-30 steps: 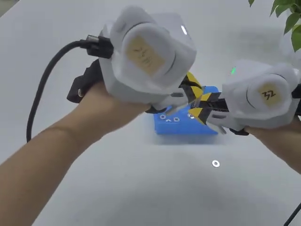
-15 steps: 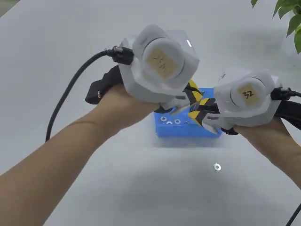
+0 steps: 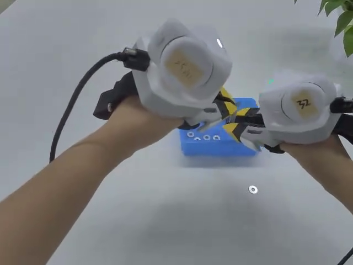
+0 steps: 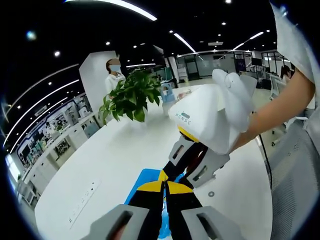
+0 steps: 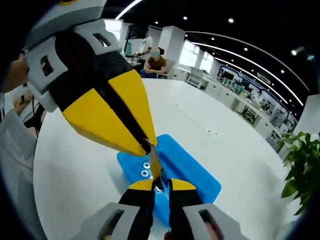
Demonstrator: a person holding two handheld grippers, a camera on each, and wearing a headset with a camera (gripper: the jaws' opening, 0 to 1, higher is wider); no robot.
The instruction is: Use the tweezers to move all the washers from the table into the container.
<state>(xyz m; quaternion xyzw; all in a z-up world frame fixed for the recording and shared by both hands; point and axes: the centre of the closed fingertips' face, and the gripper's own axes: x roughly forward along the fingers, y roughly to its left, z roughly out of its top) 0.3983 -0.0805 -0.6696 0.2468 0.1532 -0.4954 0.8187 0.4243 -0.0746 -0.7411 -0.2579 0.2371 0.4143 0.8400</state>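
Silvery slim tweezers (image 5: 154,165) are pinched by left gripper (image 5: 146,145) and right gripper (image 5: 161,186) above a blue rectangular container (image 5: 192,172).

**Crowded above the container, open table in front**

The left gripper (image 4: 165,187) and right gripper (image 5: 159,186) meet tip to tip over the blue container (image 3: 220,148). Both are clamped on the tweezers (image 5: 154,165), which bridge them and block the middle from above. The container's near-left part, where washers (image 3: 201,136) lie, is uncovered. The white table (image 3: 165,221) in front is bare but for one washer (image 3: 252,190). A black cable (image 3: 77,96) trails behind the left gripper, and a plant (image 3: 341,25) stands well apart, far right.
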